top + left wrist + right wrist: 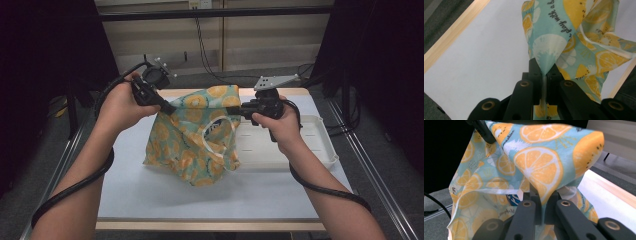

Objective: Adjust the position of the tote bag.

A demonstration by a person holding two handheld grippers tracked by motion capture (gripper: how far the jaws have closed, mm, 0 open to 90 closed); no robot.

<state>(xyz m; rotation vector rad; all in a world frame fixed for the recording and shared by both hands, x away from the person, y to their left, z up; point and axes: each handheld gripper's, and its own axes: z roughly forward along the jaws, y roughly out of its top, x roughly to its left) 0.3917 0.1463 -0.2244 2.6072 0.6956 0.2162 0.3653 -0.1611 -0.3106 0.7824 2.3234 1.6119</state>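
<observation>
A teal cloth printed with orange slices (195, 135) hangs between both hands above the white table mat, its lower edge resting on the mat. My left gripper (170, 108) pinches its upper left edge; in the left gripper view the jaws are shut on a fold of the cloth (554, 47) at the left gripper's tips (544, 72). My right gripper (242, 109) grips the upper right edge. The right gripper view has its tips (543, 195) shut on the cloth (536, 170), with the other gripper's black jaw (484, 131) at the top left. A white band runs along the cloth's hem.
A shallow white tray (320, 145) lies on the table to the right, partly behind the cloth and my right hand. The white mat (150, 195) covers a wood-edged table. Black cables trail from both grippers along the forearms. Dark curtains flank the table.
</observation>
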